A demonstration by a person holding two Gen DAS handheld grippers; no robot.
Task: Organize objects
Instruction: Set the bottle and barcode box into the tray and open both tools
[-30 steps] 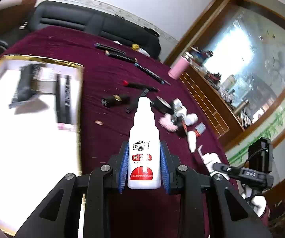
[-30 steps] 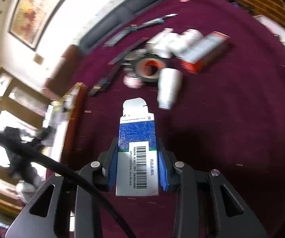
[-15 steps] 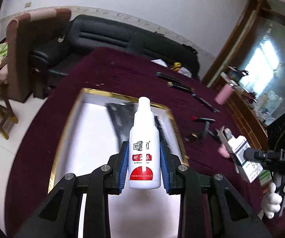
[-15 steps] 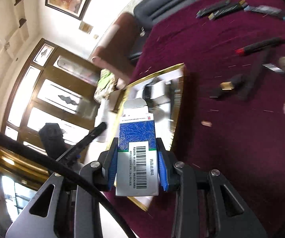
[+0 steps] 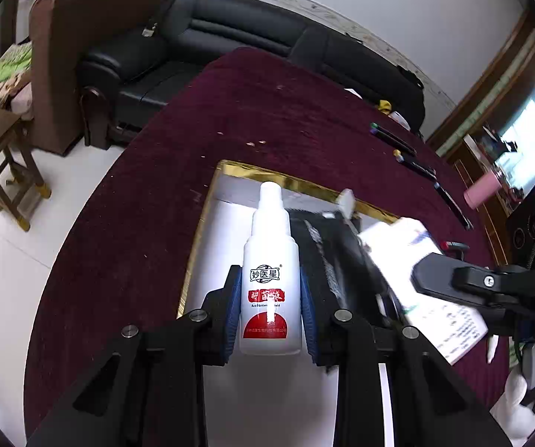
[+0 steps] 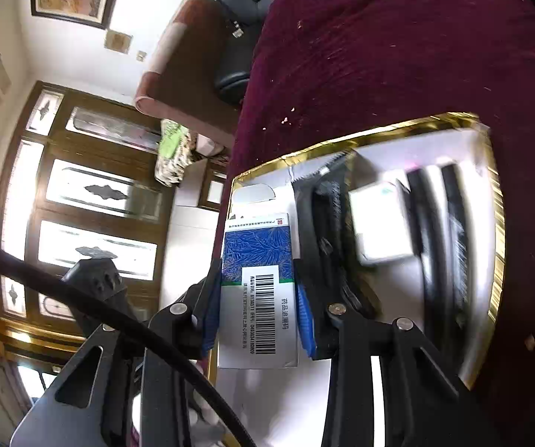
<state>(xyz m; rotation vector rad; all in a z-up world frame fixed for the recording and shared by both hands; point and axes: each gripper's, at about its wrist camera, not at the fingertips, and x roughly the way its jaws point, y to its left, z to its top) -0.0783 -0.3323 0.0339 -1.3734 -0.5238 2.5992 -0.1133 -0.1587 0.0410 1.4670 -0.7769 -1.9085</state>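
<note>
Gold-rimmed, the white tray (image 6: 493, 223) already holds a black comb (image 6: 327, 231) and small box (image 6: 379, 223), while our left hand-held gripper (image 5: 269, 305) clamps a white bottle (image 5: 270, 279) and our right hand-held gripper (image 6: 258, 298) a blue-and-white carton (image 6: 258, 287) above it, with pens (image 5: 412, 164) left on the maroon worktop (image 5: 267, 111).

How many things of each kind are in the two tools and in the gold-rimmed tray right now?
Bottles: 1, white bottle in left tool
Boxes: 2, blue carton in right tool, white box in tray
Black comb: 1
Black slim sticks: 2
Total: 6; blur may hide small items.
</note>
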